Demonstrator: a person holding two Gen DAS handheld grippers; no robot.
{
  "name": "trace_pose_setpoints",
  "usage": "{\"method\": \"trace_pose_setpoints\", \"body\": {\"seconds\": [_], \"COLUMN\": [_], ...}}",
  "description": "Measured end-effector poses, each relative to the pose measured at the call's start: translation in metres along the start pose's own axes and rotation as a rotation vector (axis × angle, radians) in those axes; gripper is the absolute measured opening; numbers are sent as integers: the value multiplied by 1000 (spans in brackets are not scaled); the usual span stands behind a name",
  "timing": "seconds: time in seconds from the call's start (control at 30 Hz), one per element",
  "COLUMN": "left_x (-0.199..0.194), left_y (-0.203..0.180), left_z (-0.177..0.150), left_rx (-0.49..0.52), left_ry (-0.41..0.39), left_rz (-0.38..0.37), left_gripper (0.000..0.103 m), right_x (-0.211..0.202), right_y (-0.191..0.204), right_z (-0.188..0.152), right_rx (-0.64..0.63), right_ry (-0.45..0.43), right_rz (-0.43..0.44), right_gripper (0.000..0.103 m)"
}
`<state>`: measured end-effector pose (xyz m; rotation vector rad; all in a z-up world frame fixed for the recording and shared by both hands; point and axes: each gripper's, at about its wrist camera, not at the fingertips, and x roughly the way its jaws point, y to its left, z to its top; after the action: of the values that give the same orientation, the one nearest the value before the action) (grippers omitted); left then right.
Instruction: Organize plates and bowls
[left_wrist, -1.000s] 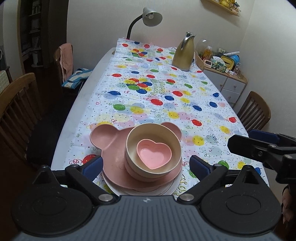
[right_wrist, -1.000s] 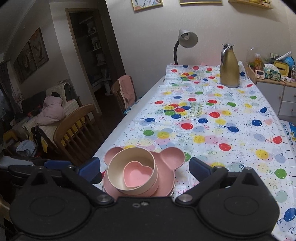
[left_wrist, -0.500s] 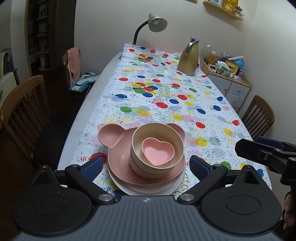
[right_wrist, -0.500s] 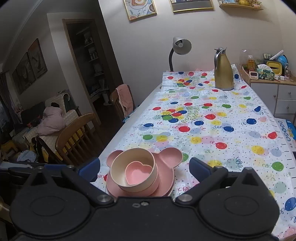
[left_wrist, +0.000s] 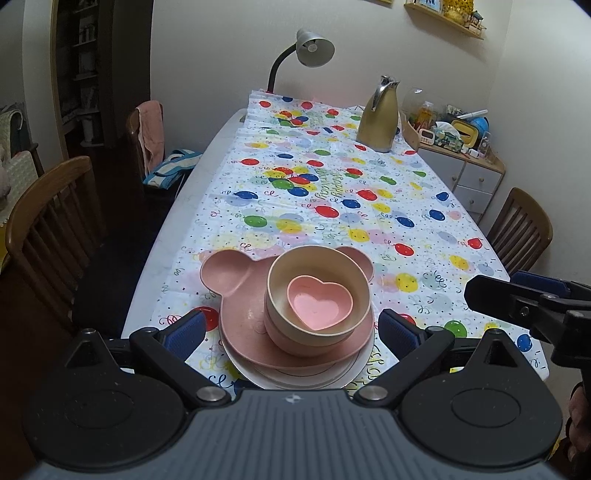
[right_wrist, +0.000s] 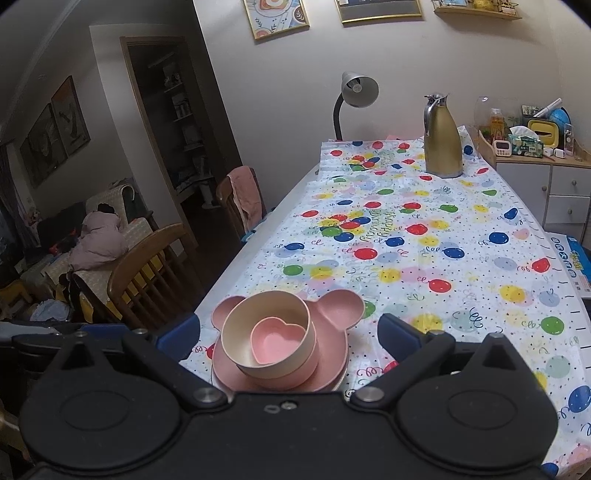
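A stack of dishes stands near the table's front edge. A pink heart-shaped bowl (left_wrist: 319, 304) sits inside a cream bowl (left_wrist: 317, 291), which sits in a pink bowl (left_wrist: 280, 334) on a pink bear-shaped plate (left_wrist: 229, 277) over a white plate (left_wrist: 258, 376). The stack also shows in the right wrist view, heart bowl (right_wrist: 279, 341) on top. My left gripper (left_wrist: 291, 332) is open and empty, held back above the stack. My right gripper (right_wrist: 288, 338) is open and empty, likewise held back; its finger shows at the right in the left wrist view (left_wrist: 517, 302).
The table has a balloon-print cloth (left_wrist: 332, 192). A gold jug (left_wrist: 378, 116) and a grey desk lamp (left_wrist: 314, 48) stand at the far end. Wooden chairs stand at the left (left_wrist: 48, 221) and right (left_wrist: 524, 229). A cabinet with clutter (left_wrist: 465, 162) is at the back right.
Both grippers have drawn back and up from the stack, so it looks smaller and more of the table shows. The dishes have not moved.
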<state>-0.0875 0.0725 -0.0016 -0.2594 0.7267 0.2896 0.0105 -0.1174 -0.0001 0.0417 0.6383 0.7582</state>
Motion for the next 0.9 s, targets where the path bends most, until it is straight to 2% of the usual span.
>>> {"method": "trace_pose_setpoints", "body": {"seconds": [0.9], "left_x": [8], "left_y": [4], "left_z": [-3], "left_rx": [-7], "left_ry": [28], "left_rz": [-5], "left_gripper": [100], "right_x": [4], "right_y": [4], "right_z": [-2], "right_rx": [21], "right_ry": [24], "right_rz": [-25], "right_gripper": [103]}}
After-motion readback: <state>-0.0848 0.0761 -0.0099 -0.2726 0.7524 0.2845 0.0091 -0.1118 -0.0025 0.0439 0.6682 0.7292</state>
